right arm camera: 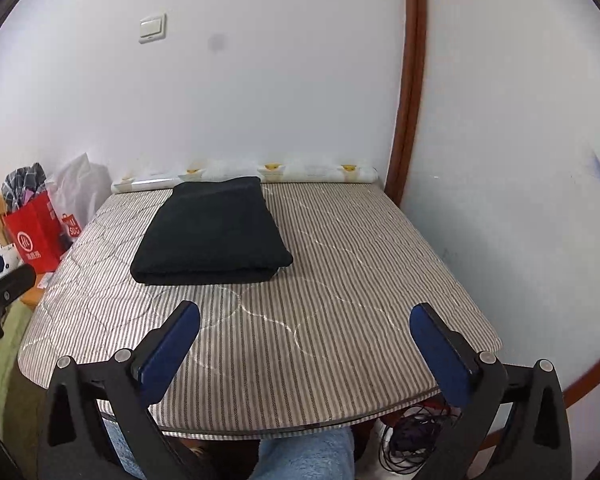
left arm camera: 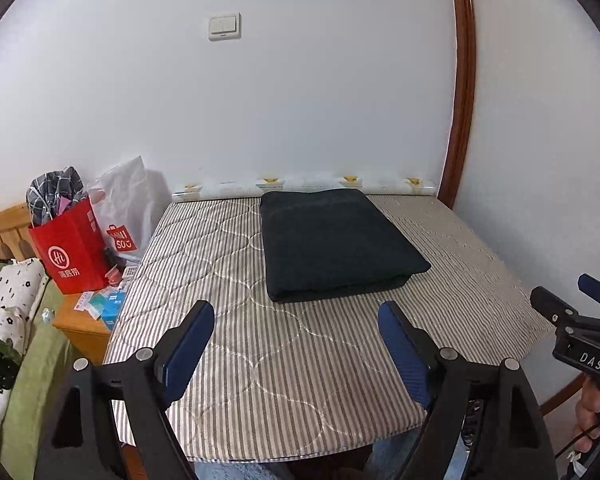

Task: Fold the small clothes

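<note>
A black garment [left arm camera: 336, 244] [right arm camera: 212, 232] lies folded into a thick, neat rectangle on the far half of the striped quilted tabletop [left arm camera: 300, 380] [right arm camera: 340, 280]. My left gripper [left arm camera: 296, 312] hovers over the near part of the table, short of the garment's front edge. Its blue pads stand wide apart with nothing between them. My right gripper [right arm camera: 305, 310] is likewise open and empty, to the right of the garment and nearer the front edge. Each gripper also shows at the edge of the other's view: the right gripper [left arm camera: 568, 292] and the left gripper [right arm camera: 4, 276].
A red paper bag [left arm camera: 72, 252] stuffed with checked cloth and a white plastic bag [left arm camera: 128, 208] stand on a wooden nightstand [left arm camera: 84, 324] at the left. A patterned roll [left arm camera: 300, 184] lines the table's back edge by the wall. Cables [right arm camera: 412, 440] and a person's leg [right arm camera: 308, 456] sit below the front edge.
</note>
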`<state>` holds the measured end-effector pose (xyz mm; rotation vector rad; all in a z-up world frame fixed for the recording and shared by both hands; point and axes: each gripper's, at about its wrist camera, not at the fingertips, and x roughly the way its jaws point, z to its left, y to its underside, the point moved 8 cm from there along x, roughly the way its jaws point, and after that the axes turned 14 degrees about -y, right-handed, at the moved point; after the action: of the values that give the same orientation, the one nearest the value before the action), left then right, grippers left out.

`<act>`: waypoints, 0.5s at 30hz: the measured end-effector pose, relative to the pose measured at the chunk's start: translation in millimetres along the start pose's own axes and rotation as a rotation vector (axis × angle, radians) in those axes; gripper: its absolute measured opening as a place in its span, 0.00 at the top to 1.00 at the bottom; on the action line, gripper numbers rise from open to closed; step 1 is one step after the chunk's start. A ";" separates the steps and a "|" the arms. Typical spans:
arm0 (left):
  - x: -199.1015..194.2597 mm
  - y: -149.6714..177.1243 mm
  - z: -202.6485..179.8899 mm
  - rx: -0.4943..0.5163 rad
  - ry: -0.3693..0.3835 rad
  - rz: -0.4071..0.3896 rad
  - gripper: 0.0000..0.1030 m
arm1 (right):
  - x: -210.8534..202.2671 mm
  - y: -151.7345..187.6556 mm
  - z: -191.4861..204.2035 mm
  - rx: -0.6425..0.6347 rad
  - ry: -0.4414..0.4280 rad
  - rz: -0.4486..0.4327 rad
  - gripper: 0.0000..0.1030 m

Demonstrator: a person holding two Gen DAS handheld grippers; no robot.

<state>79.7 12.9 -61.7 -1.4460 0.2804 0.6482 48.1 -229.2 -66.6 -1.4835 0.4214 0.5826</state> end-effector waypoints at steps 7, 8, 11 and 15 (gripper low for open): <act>3.8 6.3 -2.7 0.010 -0.004 0.014 0.19 | 0.2 3.8 -1.6 -0.018 0.039 0.011 0.00; 4.2 6.8 -3.0 0.010 -0.005 0.015 0.19 | 0.3 4.1 -2.5 -0.016 0.037 0.012 0.00; 5.6 8.8 -4.0 0.018 -0.010 0.018 0.19 | 1.4 4.7 -3.0 -0.010 0.036 0.014 0.00; 6.6 10.3 -4.6 0.022 -0.012 0.021 0.19 | 1.2 5.2 -3.0 -0.008 0.033 0.012 0.00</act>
<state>80.1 10.0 -74.5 -1.4198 0.2930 0.6686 46.2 -232.1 -71.6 -1.5008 0.4548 0.5702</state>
